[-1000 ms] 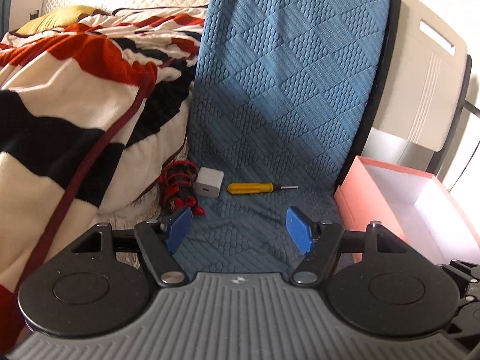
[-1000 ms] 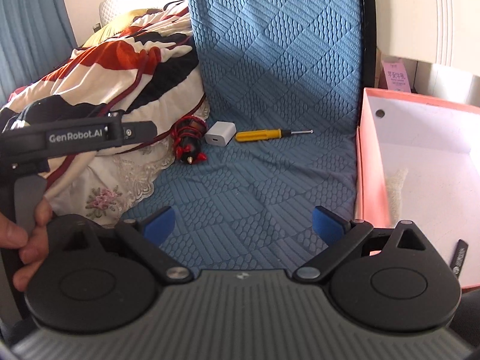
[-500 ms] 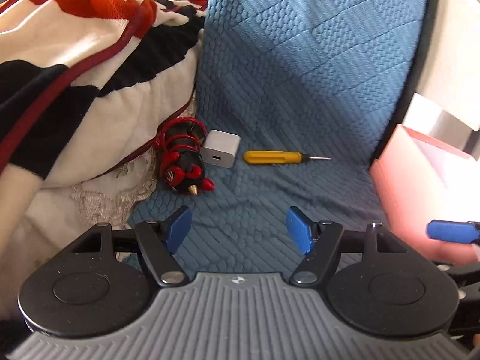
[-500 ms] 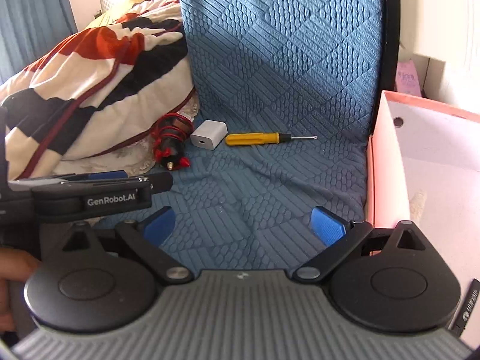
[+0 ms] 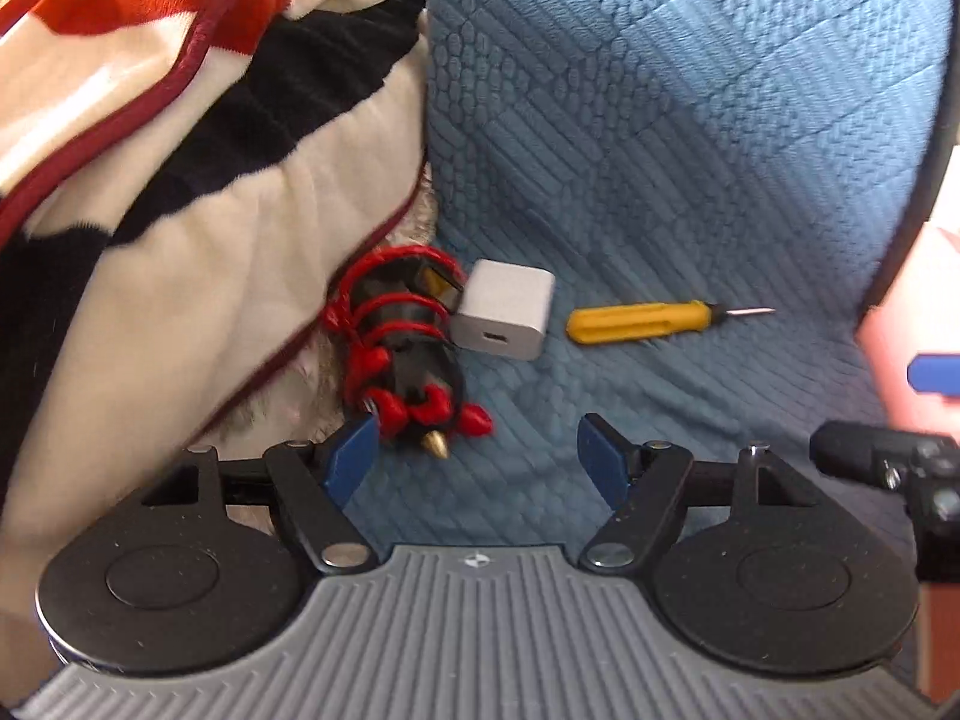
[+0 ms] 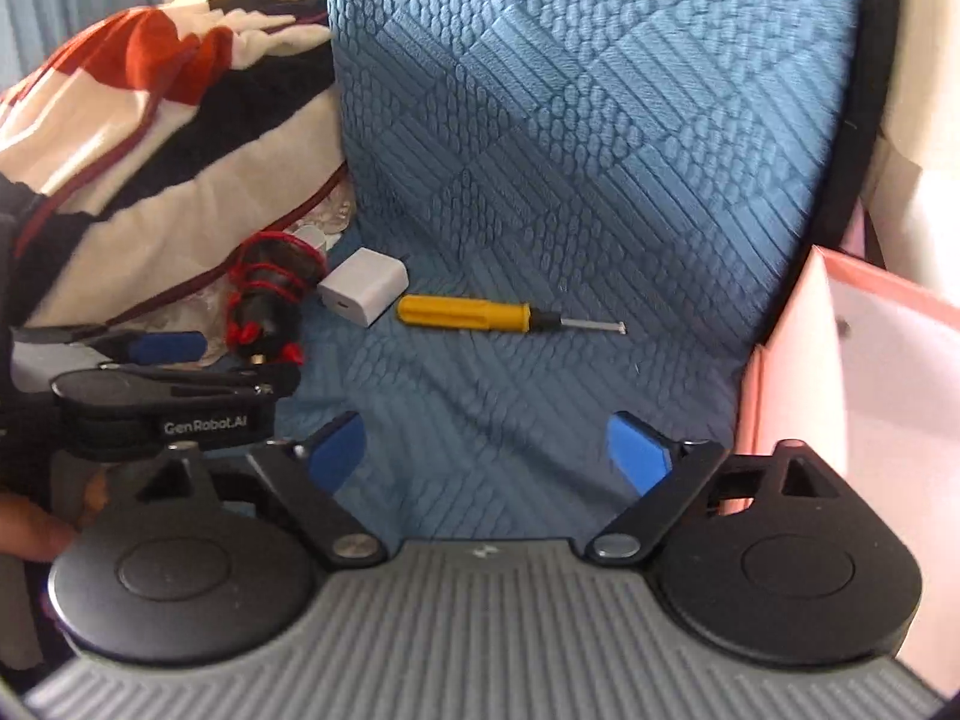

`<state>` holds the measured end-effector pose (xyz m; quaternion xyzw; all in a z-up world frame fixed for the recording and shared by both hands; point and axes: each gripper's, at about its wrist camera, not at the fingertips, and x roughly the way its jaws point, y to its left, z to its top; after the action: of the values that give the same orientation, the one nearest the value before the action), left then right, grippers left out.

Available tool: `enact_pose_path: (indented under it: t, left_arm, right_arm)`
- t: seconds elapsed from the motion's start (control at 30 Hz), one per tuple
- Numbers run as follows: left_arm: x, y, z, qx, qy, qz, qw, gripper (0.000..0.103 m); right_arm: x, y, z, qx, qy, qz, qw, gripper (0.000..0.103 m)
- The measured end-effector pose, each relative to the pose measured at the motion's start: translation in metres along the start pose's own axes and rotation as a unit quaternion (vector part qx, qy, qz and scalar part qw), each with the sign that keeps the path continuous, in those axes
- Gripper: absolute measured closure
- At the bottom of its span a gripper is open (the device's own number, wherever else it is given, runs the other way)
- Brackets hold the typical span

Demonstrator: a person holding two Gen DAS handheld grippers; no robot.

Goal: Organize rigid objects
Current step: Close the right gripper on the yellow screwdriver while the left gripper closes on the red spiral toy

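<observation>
Both grippers have closed in on the red-wired black tool [image 5: 408, 354], white charger [image 5: 504, 317] and yellow screwdriver [image 5: 645, 322] on the blue cushion. Pink box [image 6: 852, 372] cut off. Left gripper [image 5: 477, 459] spread, empty; right gripper [image 6: 487, 450] just narrowing, empty.

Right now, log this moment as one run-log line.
left gripper: open, empty | right gripper: open, empty, jaws just narrowed | screwdriver, charger, red-corded plug: on blue cover
</observation>
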<state>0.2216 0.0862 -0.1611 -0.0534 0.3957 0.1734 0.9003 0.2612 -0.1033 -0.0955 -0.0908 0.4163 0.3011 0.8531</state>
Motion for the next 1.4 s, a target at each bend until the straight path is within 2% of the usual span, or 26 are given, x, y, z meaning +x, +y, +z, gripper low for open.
enact_pose_path:
  t: [0.13,0.4,0.63,0.77,0.9,0.97,1.03,1.07,1.13,1.4]
  left_arm:
    - [0.018,-0.007,0.005,0.033,0.0,0.054,0.998,0.025]
    - [0.045,0.001,0.012,0.032,0.015,0.08,0.9962,0.025]
    - [0.058,0.005,0.011,0.009,0.03,0.064,0.9974,0.025]
    - [0.061,0.005,0.009,0.007,0.036,0.056,0.9977,0.025]
    - [0.063,0.008,0.008,-0.012,0.045,0.048,0.9978,0.025]
    - [0.062,0.01,0.008,-0.015,0.046,0.044,0.9979,0.025]
    - [0.062,0.013,0.009,-0.025,0.048,0.039,0.9978,0.027]
    - [0.061,0.015,0.009,-0.031,0.049,0.033,0.9978,0.027]
    - [0.059,0.017,0.011,-0.038,0.05,0.026,0.9977,0.028]
    - [0.032,0.019,0.021,-0.054,0.032,-0.019,0.9978,0.03]
  right_arm:
    - [0.031,-0.003,0.018,-0.038,0.003,0.006,0.999,0.021]
    - [0.091,-0.007,0.036,-0.081,0.013,0.016,0.996,0.021]
    - [0.132,-0.01,0.05,-0.129,0.021,0.014,0.991,0.022]
    - [0.149,-0.023,0.056,-0.128,0.05,0.048,0.989,0.022]
    - [0.148,-0.038,0.057,-0.106,0.072,0.08,0.989,0.023]
    - [0.144,-0.039,0.056,-0.107,0.075,0.089,0.987,0.028]
    - [0.136,-0.035,0.05,-0.121,0.076,0.096,0.985,0.041]
    - [0.134,-0.034,0.05,-0.121,0.078,0.099,0.985,0.044]
    - [0.131,-0.031,0.051,-0.125,0.086,0.088,0.984,0.054]
    - [0.118,-0.023,0.047,-0.134,0.106,0.067,0.983,0.073]
